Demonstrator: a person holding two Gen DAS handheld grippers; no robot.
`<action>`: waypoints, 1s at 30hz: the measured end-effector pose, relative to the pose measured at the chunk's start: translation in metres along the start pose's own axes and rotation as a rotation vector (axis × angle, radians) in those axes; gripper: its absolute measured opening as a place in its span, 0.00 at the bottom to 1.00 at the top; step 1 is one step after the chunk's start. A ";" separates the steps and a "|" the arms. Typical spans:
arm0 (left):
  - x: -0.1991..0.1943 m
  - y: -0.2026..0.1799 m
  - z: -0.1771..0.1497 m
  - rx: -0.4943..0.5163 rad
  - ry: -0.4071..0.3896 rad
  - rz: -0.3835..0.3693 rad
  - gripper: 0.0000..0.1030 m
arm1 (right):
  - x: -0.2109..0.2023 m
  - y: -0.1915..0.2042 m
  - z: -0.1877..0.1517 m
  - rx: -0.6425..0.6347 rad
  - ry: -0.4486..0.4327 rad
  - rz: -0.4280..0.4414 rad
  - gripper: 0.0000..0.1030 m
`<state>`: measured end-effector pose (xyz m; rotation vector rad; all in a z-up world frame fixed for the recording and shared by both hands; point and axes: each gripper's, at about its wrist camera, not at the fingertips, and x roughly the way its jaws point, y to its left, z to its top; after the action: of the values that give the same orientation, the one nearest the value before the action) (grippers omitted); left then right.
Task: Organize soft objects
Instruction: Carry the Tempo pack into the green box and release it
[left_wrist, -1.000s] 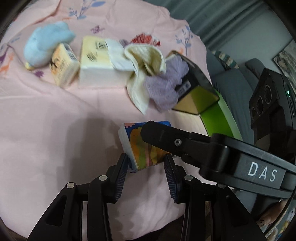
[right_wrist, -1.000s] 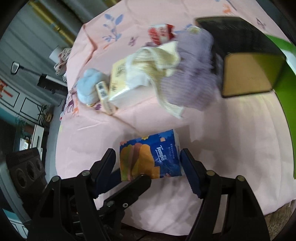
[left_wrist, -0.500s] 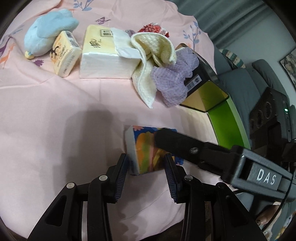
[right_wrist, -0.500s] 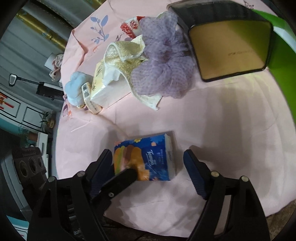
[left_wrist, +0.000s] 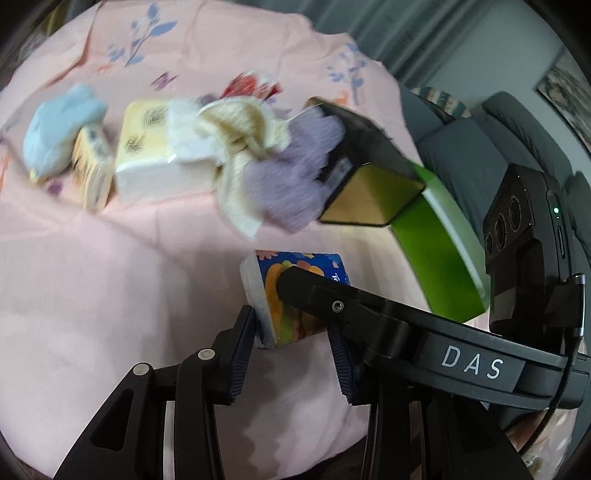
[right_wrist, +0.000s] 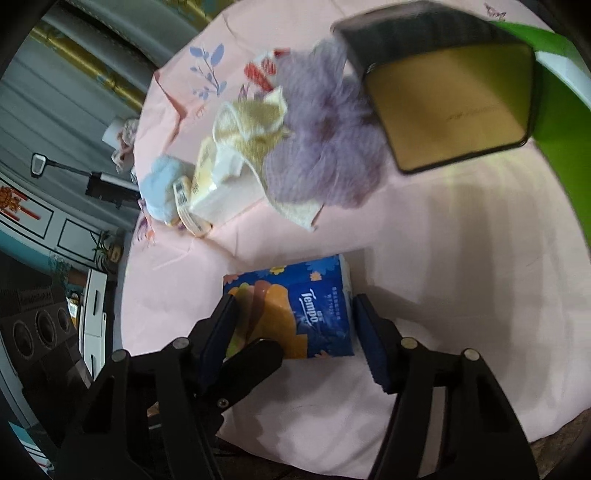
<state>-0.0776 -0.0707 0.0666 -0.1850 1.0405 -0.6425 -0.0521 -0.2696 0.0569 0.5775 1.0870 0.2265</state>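
Note:
A blue flowered tissue pack (left_wrist: 295, 291) lies low over the pink sheet (left_wrist: 110, 277). My left gripper (left_wrist: 291, 325) is shut on its near end, one pad on each side. In the right wrist view the same pack (right_wrist: 295, 310) sits between the jaws of my right gripper (right_wrist: 291, 314), which are closing. The left pad is at the pack's edge and a thin gap shows at the right pad. One left fingertip (right_wrist: 255, 354) rests on the pack's front. The right gripper's black finger (left_wrist: 369, 314) crosses over the pack in the left wrist view.
Behind the pack are a purple fluffy cloth (left_wrist: 288, 184), a cream cloth (left_wrist: 240, 136), a large pale tissue pack (left_wrist: 147, 158), a small yellow pack (left_wrist: 92, 166) and a light blue plush (left_wrist: 59, 136). A black box (left_wrist: 365, 184) and a green bin rim (left_wrist: 436, 251) stand at the right.
The right gripper's jaws widened, then narrowed close around the tissue pack. The left gripper kept its hold on the pack and shifted a little, so the pile behind sits differently in view.

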 end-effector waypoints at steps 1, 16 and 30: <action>-0.001 -0.005 0.002 0.015 -0.006 -0.004 0.38 | -0.007 -0.002 0.001 0.003 -0.020 0.002 0.61; 0.006 -0.124 0.057 0.305 -0.111 -0.151 0.38 | -0.131 -0.055 0.032 0.057 -0.365 -0.073 0.60; 0.080 -0.212 0.096 0.405 -0.065 -0.325 0.38 | -0.192 -0.125 0.061 0.180 -0.558 -0.239 0.53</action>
<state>-0.0552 -0.3018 0.1478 -0.0184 0.8034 -1.1202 -0.0991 -0.4794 0.1561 0.6165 0.6262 -0.2351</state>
